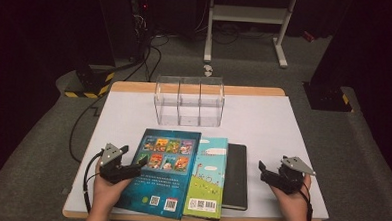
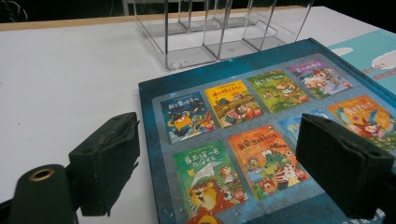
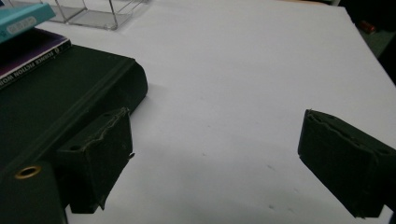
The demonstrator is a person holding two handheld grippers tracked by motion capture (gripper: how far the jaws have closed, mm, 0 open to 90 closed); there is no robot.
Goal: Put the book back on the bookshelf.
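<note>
I am holding the left gripper (image 1: 142,162) at the lower left of the high view with its jaws standing wide and nothing between the pads. In the left gripper view they are straddling the near left edge of the blue picture book (image 2: 261,121), one jaw over the white table (image 2: 70,79), the other over the cover. I judge this the approach to gripping that edge, since the book is lying topmost on the overlapping row and must come off first.

The blue picture book (image 1: 164,171) is sitting in the lower middle of the high view, overlapping the green picture book (image 1: 208,178), which in turn is covering part of the black book (image 1: 236,175) to its right. They are fanned like this so each edge stays reachable.

The right gripper (image 1: 262,171) is waiting at the lower right, jaws wide and empty. In the right gripper view the black book (image 3: 60,93) is lying at the left, just beside one jaw.

The clear divided rack (image 1: 189,101) is standing upright in the upper middle, compartments empty, probably the books' destination.
</note>
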